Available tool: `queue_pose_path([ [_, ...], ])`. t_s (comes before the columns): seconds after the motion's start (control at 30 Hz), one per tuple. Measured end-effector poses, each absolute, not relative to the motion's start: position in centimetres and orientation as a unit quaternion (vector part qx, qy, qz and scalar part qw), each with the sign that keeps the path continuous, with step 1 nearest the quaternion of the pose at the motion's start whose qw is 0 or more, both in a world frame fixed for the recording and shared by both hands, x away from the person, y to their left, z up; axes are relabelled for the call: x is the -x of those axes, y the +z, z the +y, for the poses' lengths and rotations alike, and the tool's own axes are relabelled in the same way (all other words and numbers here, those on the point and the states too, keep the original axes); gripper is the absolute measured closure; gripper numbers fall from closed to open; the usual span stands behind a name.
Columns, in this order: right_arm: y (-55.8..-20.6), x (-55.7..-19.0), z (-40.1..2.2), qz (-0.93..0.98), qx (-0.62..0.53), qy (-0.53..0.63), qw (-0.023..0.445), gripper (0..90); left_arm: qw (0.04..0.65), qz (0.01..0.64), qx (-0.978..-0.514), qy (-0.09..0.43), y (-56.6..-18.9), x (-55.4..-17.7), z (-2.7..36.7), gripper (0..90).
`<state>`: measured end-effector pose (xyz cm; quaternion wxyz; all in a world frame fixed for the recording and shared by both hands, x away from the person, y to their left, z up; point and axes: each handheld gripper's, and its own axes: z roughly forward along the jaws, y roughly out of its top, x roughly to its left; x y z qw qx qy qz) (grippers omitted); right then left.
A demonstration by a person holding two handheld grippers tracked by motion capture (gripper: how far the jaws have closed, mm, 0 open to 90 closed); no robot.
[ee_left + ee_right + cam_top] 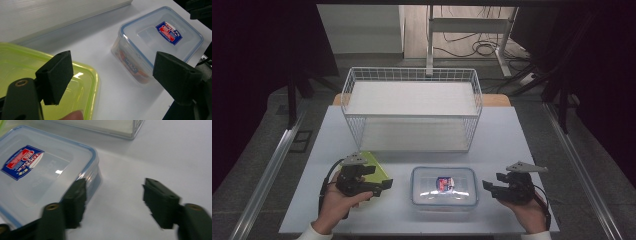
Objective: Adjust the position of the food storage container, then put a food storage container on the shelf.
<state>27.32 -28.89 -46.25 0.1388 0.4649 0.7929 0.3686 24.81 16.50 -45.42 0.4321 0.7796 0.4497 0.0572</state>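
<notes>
A clear plastic box (444, 186) with a blue-rimmed lid and a red and blue label lies at the front middle of the table; it also shows in the left gripper view (160, 37) and the right gripper view (37, 167). To its left lies a flat yellow-green container (376, 167) (82, 82). My left gripper (381, 188) (115, 72) is open over the green container's right edge and points at the clear box, nothing between its jaws. My right gripper (492, 184) (117, 197) is open just right of the clear box, one jaw beside the box's corner, bare table between the jaws.
A white wire basket (412, 107) with a pale floor stands behind the two boxes, across the middle of the white table (507, 145). Its corner appears in the right gripper view (132, 130). Dark floor, metal rails and cables surround the table.
</notes>
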Motion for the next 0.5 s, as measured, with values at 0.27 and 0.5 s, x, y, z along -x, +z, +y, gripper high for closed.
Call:
queue_pose_path([
  [0.27, -45.7, -27.2, -28.6, 0.777, -0.489, 0.38, 0.113, 22.1, 0.423, 0.448, -0.787, 0.034, -45.5, -24.9, 15.5, 13.3],
  [0.5, -45.7, -27.4, -28.6, 0.773, -0.481, 0.405, 0.083, 20.5, 0.423, 0.434, -0.795, 0.01, -45.6, -25.4, 13.3, 14.5],
])
